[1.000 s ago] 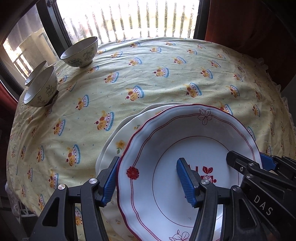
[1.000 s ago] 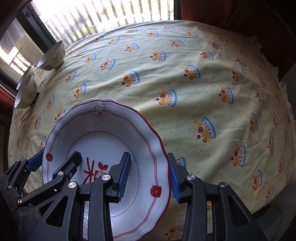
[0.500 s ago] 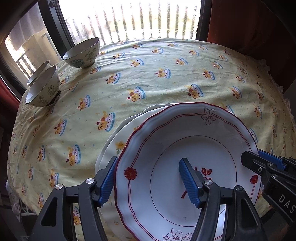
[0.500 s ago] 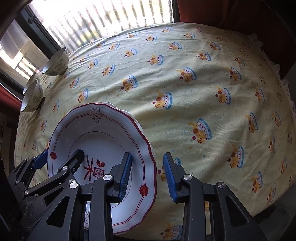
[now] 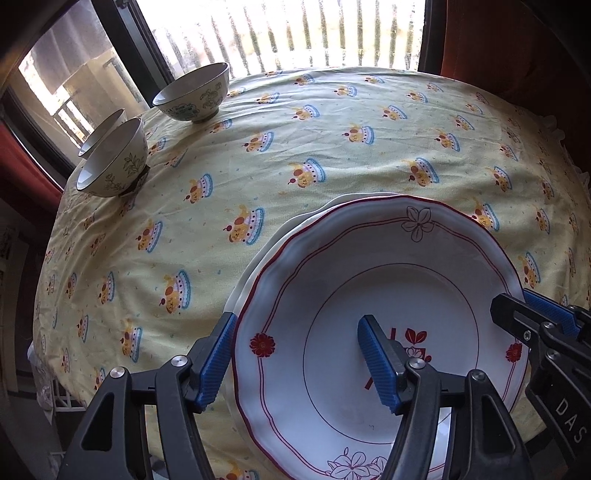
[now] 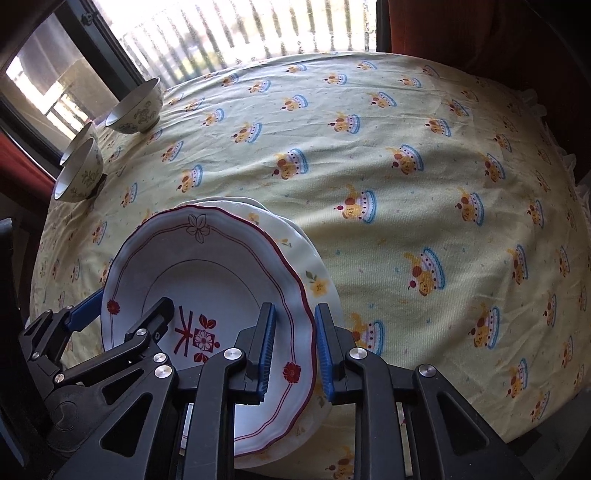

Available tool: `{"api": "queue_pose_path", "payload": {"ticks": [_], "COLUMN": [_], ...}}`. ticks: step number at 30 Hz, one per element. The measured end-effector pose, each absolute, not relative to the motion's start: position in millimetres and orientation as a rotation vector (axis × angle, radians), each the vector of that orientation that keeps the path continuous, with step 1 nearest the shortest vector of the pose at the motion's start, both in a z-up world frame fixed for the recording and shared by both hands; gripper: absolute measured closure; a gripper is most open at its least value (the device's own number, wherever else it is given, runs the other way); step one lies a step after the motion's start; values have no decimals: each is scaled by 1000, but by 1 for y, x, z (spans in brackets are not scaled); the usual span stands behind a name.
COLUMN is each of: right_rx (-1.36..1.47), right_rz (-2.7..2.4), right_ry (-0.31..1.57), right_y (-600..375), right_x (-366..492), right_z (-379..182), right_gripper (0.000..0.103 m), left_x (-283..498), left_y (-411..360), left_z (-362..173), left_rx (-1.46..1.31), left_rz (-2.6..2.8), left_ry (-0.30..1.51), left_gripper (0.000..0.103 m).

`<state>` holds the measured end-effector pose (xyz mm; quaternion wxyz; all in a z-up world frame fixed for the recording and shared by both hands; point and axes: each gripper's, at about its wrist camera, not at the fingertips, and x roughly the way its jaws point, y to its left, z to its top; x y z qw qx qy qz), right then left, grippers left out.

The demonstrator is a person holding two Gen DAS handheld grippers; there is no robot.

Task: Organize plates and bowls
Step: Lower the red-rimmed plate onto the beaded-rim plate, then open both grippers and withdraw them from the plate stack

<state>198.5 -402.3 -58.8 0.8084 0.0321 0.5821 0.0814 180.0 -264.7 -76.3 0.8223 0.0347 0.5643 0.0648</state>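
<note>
risk we see: red-rimmed plate [image 5: 388, 295] may slide off the cream plate [image 6: 314, 273] near the surface [image 5: 332, 122] edge; left claw [image 5: 295, 354] and right claw [image 6: 291, 347] straddle its rim, both open.

Bare tablecloth [image 6: 406, 229] between plates [image 6: 207, 280] and bowls [image 6: 136, 107]

Setting: home dining corner, by daylight
Table: round, draped in a yellow tablecloth [image 5: 332, 155] printed with cartoon cakes; frilled white edging at the right rim
Tableware: red-rimmed floral plate [image 5: 369, 280] stacked on cream plates [image 6: 314, 273]; three patterned rice bowls [image 5: 192, 92] grouped at the far left edge
Window: dark-framed window [image 5: 122, 44] behind the table; sunlit balcony railing [image 5: 295, 33] beyond the glass
Drapery: rust-red curtain [image 5: 517, 44] hanging at the right
</note>
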Motion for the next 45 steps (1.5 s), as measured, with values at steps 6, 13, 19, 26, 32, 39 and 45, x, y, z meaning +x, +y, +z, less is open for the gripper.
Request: {"api": "queue_pose_path", "payload": {"ticks": [6, 13, 19, 26, 32, 39, 45], "right_rx": [24, 22, 17, -10, 11, 28, 81], "right_rz": [165, 164, 152, 157, 132, 108, 77], "right_ry": [1236, 1230, 1210, 1170, 1150, 1119, 1096], "right_y": [-396, -395, -391, -370, -338, -286, -241], "right_x": [201, 204, 205, 206, 205, 206, 210], "right_z": [-59, -59, -53, -37, -27, -15, -8], "right_gripper": [78, 78, 46, 31, 31, 30, 30], "left_x": [182, 184, 182, 181, 185, 190, 196], "left_y": [-267, -268, -263, -241, -208, -153, -103], "left_z": [-79, -81, -78, -65, -54, -38, -33], "left_rx": [62, 47, -4, -70, -43, -17, -10], "left_rz": [149, 123, 81, 31, -4, -25, -19], "left_ry": [1204, 1217, 1242, 1218, 1182, 1147, 1123], "left_gripper": [27, 15, 8, 6, 6, 7, 11]}}
